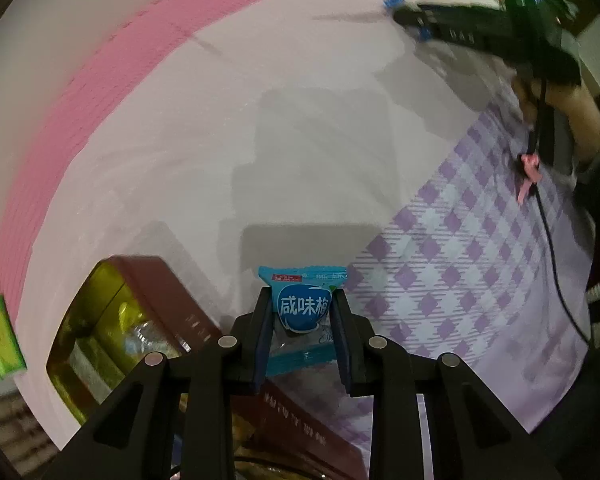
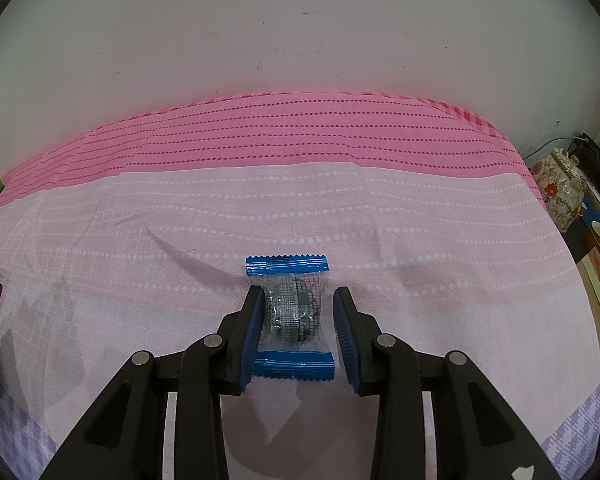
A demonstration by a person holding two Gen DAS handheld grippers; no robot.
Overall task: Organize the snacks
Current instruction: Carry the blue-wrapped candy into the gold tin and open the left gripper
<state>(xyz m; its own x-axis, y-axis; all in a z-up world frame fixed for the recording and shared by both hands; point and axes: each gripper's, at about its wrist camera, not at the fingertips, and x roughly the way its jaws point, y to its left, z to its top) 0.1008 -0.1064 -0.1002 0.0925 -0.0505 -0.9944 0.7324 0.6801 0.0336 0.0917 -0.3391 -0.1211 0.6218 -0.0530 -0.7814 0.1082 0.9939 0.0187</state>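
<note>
Left gripper (image 1: 300,316) pinched a crinkly blue snack packet (image 1: 305,308) above the open brown tin (image 1: 112,320), near left | right gripper (image 2: 296,316): jaws part-spread around a clear, blue-ended candy wrapper (image 2: 290,312) on soft pink cloth (image 2: 420,220); left pad touching, grip unclear | progress: two sweets unboxed.

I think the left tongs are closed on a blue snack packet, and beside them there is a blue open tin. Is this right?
Not quite. The left tongs are closed on the blue snack packet, but the open tin beside them is dark red outside and gold inside, as the left wrist view shows.
</note>
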